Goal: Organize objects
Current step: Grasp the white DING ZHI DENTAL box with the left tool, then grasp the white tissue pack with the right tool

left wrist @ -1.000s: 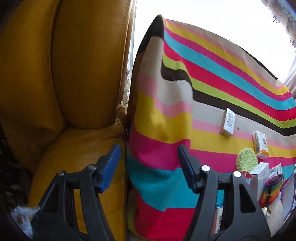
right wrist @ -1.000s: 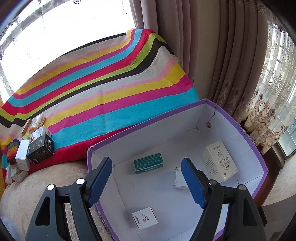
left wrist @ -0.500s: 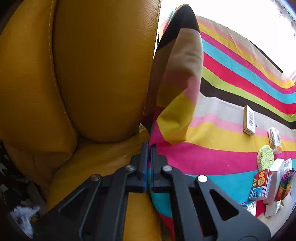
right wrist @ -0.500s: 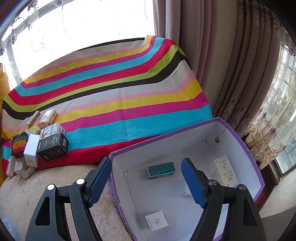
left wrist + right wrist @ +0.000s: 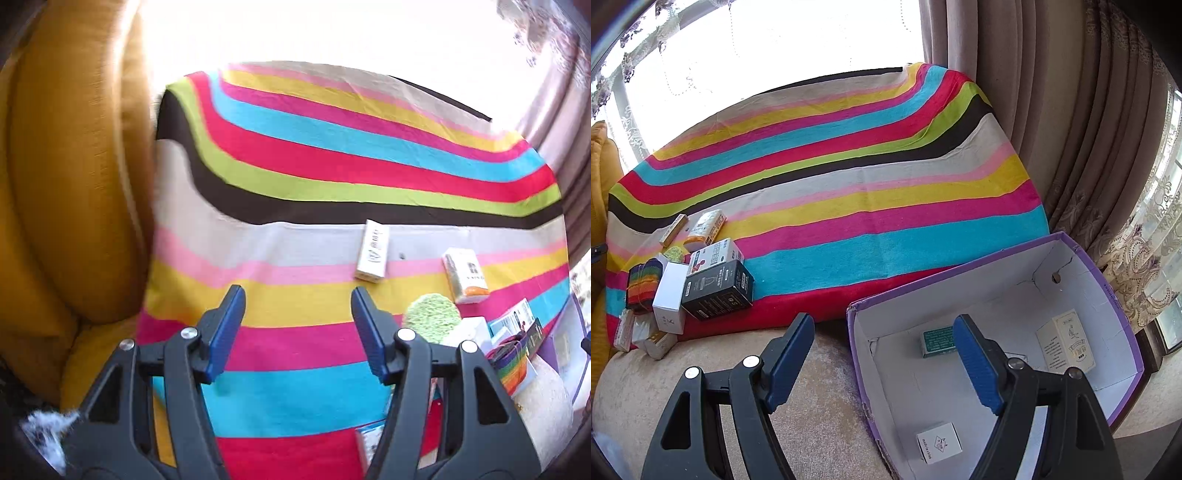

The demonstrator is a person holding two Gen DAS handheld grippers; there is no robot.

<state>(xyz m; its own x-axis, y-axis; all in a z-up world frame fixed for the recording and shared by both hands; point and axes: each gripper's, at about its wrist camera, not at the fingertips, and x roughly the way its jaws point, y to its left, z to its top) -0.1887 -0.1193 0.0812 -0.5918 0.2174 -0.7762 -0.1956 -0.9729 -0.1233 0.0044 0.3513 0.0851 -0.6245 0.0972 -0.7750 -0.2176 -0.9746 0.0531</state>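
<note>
A striped blanket [image 5: 314,206] lies flat over the sofa; it also shows in the right wrist view [image 5: 849,192]. My left gripper [image 5: 297,332] is open and empty above its left part. On it lie a narrow white box [image 5: 372,255], a tissue pack [image 5: 466,275] and a green sponge [image 5: 433,317]. More small boxes [image 5: 716,288] cluster at the blanket's left. My right gripper [image 5: 882,365] is open and empty over the left rim of a purple box [image 5: 1108,295], which holds a green box [image 5: 938,341], a cream box [image 5: 1065,345] and a small white box [image 5: 939,442].
A yellow armchair [image 5: 70,184] stands left of the blanket. Beige curtains [image 5: 1052,110] hang behind the purple box. The beige sofa seat [image 5: 820,424] lies bare in front of the blanket.
My left gripper, shut on the blanket's raised left edge half a second ago, has opened and the blanket lies flat. My right gripper has drifted left across the purple box.
</note>
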